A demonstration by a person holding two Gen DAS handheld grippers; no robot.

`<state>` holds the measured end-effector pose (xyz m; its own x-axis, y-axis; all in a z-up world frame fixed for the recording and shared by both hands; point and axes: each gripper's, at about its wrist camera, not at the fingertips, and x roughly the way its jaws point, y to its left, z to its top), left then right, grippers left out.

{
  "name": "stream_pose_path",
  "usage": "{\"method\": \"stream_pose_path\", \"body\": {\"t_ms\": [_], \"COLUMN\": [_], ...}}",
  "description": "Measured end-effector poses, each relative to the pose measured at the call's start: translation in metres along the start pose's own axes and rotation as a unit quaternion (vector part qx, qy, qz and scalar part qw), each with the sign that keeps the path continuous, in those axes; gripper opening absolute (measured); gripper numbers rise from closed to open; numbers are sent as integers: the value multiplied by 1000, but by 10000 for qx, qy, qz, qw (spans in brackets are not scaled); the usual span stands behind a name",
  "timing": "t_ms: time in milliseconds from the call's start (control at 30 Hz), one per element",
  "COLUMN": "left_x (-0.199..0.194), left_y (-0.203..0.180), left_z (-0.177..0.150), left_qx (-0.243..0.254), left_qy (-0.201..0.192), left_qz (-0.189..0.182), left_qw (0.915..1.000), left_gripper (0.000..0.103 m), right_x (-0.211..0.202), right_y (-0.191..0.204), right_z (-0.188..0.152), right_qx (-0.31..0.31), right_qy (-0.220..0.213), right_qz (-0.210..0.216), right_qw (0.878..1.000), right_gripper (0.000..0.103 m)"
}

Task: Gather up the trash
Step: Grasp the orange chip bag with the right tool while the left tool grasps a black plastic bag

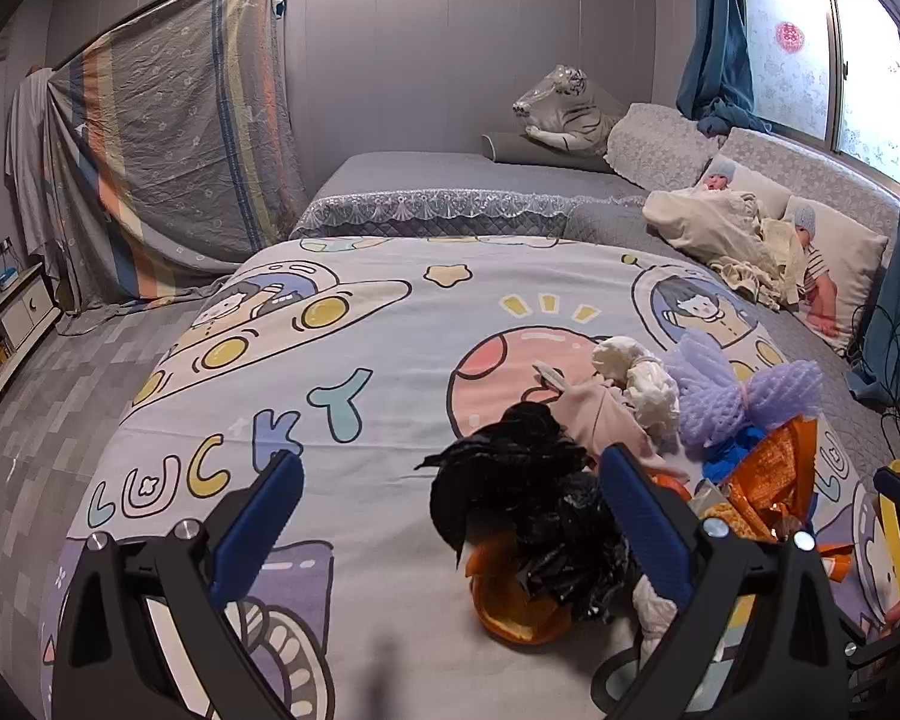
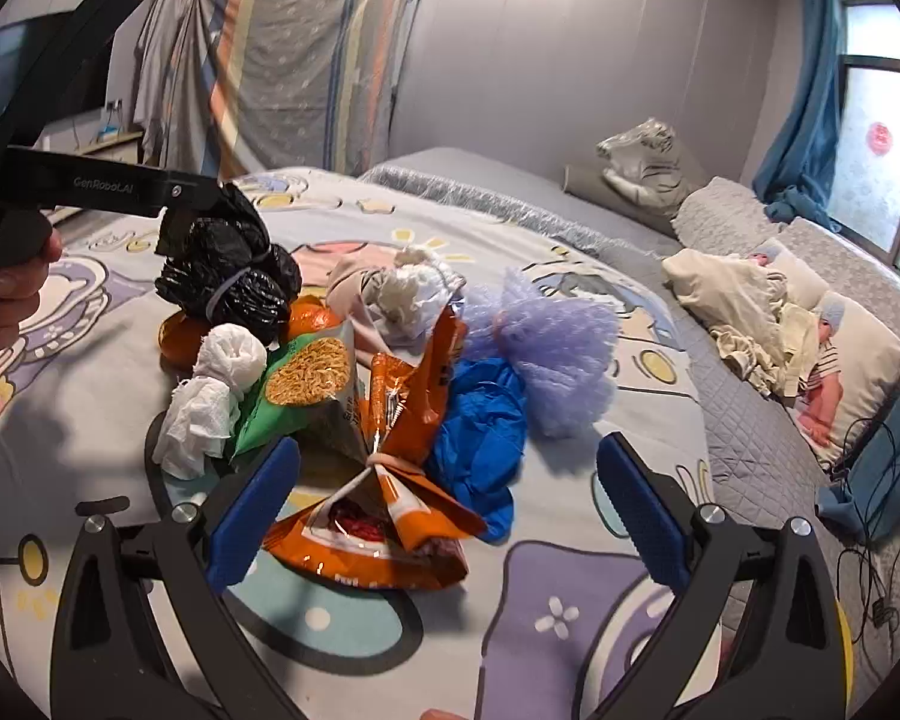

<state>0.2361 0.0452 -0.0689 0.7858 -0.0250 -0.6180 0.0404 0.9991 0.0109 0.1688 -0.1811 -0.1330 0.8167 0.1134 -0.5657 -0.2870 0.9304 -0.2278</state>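
A heap of trash lies on the cartoon bedspread (image 1: 354,354). In the right wrist view it holds a knotted black plastic bag (image 2: 234,276), crumpled white tissue (image 2: 210,384), an orange snack wrapper (image 2: 384,516), a green noodle packet (image 2: 306,384), a blue glove (image 2: 480,438), purple foam netting (image 2: 558,354) and orange peel (image 2: 180,336). My left gripper (image 1: 450,498) is open, its jaws on either side of the black bag (image 1: 528,504). In the right wrist view the left gripper (image 2: 198,210) hangs over that bag. My right gripper (image 2: 450,480) is open over the orange wrapper.
The bed has pillows (image 1: 834,264), a crumpled cream cloth (image 1: 708,228) and a plush tiger (image 1: 570,108) by the window. Cables (image 2: 870,516) trail at the right edge of the bed. A striped sheet (image 1: 168,138) covers furniture across the tiled floor (image 1: 48,372).
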Motion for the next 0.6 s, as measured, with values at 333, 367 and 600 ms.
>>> {"method": "stream_pose_path", "body": {"t_ms": [333, 367, 600], "left_x": [22, 23, 32], "left_y": [2, 3, -2], "left_z": [0, 0, -2], "left_qx": [-2, -5, 52], "left_qy": [182, 177, 194], "left_qz": [-26, -42, -244], "left_qw": [9998, 9998, 9995], "left_gripper": [84, 81, 41], "right_x": [32, 34, 48], "right_y": [-4, -6, -11], "right_z": [6, 6, 4], "right_qx": [79, 139, 397], "right_qy": [434, 474, 781], "right_qz": [61, 97, 197], "right_qw": [9990, 9987, 9960], "right_gripper": [92, 86, 68]}}
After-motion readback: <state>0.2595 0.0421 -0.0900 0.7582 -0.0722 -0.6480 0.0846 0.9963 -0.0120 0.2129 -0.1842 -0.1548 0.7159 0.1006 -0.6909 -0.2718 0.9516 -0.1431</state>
